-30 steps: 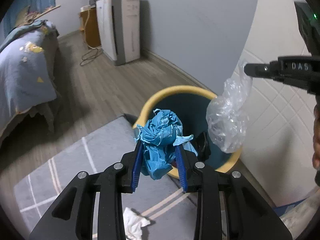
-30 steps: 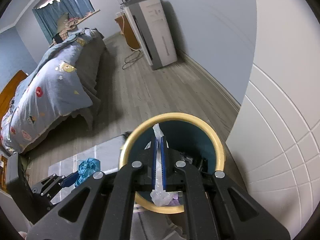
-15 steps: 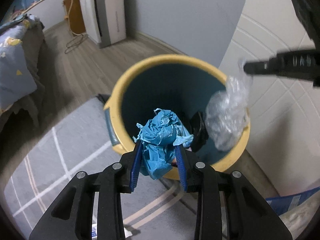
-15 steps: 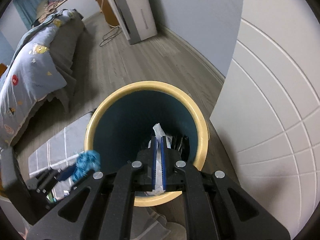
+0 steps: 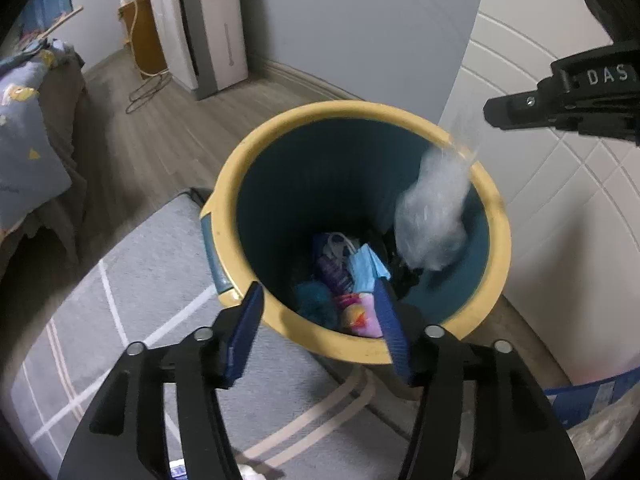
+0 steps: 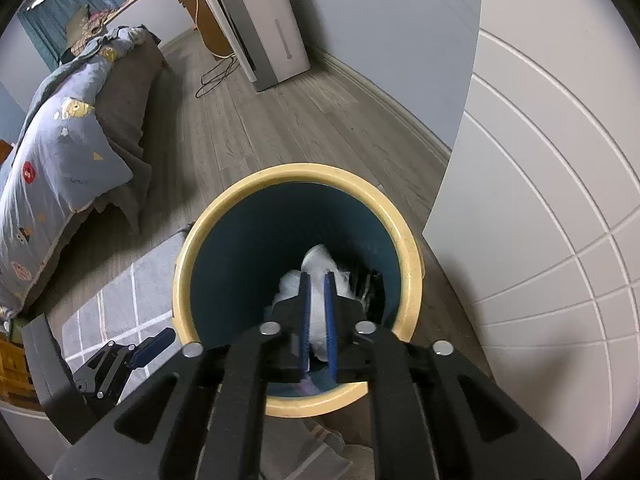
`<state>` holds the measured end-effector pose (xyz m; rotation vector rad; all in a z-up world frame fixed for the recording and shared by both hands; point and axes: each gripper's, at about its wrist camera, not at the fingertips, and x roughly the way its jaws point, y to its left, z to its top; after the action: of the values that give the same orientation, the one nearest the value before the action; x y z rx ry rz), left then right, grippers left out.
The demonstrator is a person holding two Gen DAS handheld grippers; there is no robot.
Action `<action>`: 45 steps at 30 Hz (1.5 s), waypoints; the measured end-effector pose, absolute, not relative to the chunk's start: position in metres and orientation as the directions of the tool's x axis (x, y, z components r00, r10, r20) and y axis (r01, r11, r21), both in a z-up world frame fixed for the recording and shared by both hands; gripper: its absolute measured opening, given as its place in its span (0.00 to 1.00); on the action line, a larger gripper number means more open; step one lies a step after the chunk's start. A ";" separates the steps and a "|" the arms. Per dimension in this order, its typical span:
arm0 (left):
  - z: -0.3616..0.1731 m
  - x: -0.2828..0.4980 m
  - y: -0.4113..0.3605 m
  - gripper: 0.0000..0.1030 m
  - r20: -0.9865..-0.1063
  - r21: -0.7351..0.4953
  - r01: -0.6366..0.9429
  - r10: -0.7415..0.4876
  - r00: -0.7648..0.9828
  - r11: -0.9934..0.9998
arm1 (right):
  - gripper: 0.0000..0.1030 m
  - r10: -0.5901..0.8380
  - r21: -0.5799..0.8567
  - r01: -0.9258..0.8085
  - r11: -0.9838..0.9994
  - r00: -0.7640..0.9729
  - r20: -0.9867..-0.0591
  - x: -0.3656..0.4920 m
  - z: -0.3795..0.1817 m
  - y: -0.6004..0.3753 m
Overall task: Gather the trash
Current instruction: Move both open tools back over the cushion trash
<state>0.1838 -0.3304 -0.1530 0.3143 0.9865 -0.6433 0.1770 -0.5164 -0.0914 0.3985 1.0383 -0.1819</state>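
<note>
Bin stands on the floor, directly ahead of and below both tools. Left hand-held gripper is spread wide and empty at the near rim. Right hand-held gripper stands narrowly parted above the mouth; clear plastic, blurred, hangs just below it inside the rim, whether still pinched cannot be told. Right is nearer. Lettering "DAS" reads on its body.

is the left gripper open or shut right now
Open: the left gripper has its jaws spread wide with nothing between them, above the yellow-rimmed bin with trash at its bottom.
</note>
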 end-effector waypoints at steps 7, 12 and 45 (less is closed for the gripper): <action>-0.139 0.184 -0.313 0.90 -0.833 -0.032 0.569 -0.336 0.438 0.822 | 0.60 0.040 0.252 0.335 0.908 0.529 -0.847 0.178 -0.080 -0.512; -0.124 0.181 -0.291 0.92 -0.830 -0.010 0.511 -0.292 0.475 0.860 | 0.94 0.040 0.274 0.338 0.900 0.564 -0.825 0.174 -0.064 -0.508; -0.073 0.087 -0.008 0.94 -0.836 -0.026 0.021 -0.033 0.547 0.999 | 0.95 0.183 0.232 0.092 0.968 0.371 -0.910 0.142 -0.108 -0.299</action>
<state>0.0865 -0.0084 -0.0734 -0.0133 0.9910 -0.0321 0.1423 -0.2989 -0.1083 0.2607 1.1931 0.0592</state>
